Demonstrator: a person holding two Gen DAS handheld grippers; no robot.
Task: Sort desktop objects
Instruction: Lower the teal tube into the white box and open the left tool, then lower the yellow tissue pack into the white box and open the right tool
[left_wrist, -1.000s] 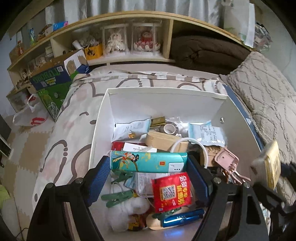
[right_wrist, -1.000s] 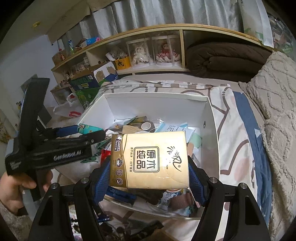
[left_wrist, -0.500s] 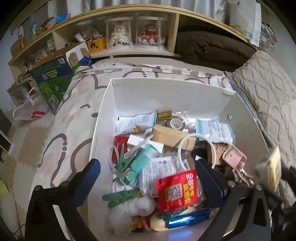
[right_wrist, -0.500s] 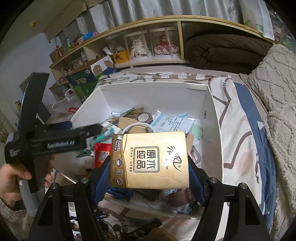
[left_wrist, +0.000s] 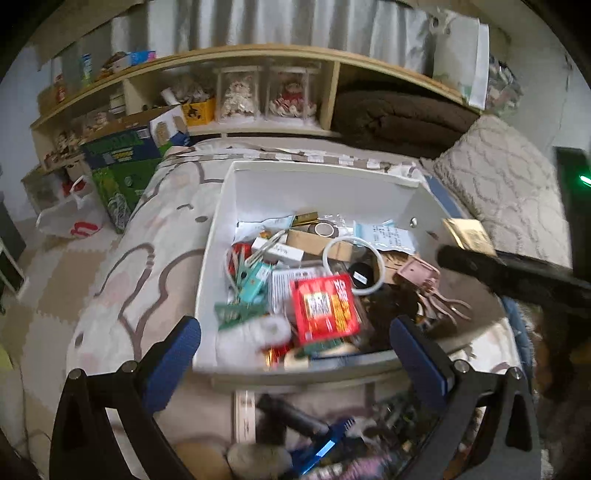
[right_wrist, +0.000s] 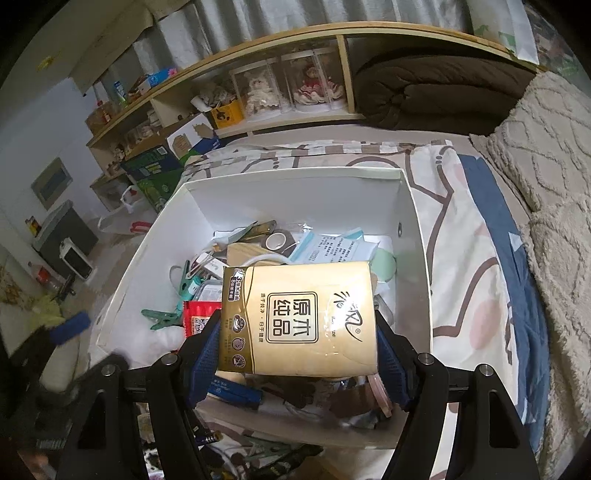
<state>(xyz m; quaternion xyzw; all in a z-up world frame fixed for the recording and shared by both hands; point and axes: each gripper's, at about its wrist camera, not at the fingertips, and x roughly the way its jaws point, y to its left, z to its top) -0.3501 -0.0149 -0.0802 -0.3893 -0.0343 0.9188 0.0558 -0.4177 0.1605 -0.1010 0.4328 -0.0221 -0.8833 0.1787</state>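
Observation:
A white box (left_wrist: 321, 184) on the bed is full of small items: a red packet (left_wrist: 325, 306), green clips, a teal pack (left_wrist: 255, 282), a white ring, a pink holder. My left gripper (left_wrist: 295, 347) is open and empty, held over the box's near edge. My right gripper (right_wrist: 299, 345) is shut on a gold tissue pack (right_wrist: 299, 321) and holds it above the near part of the white box (right_wrist: 295, 192). The right gripper and tissue pack also show at the right of the left wrist view (left_wrist: 469, 236).
A wooden shelf (left_wrist: 258, 62) with dolls and a brown blanket runs behind the bed. A green carton (left_wrist: 122, 166) and a plastic bag stand at the left. A knitted pillow (left_wrist: 509, 192) lies at the right. Loose objects lie below the box's near edge.
My left gripper let go of the teal pack into the box, opened, and pulled back towards me. My right gripper kept hold of the tissue pack and rose slightly.

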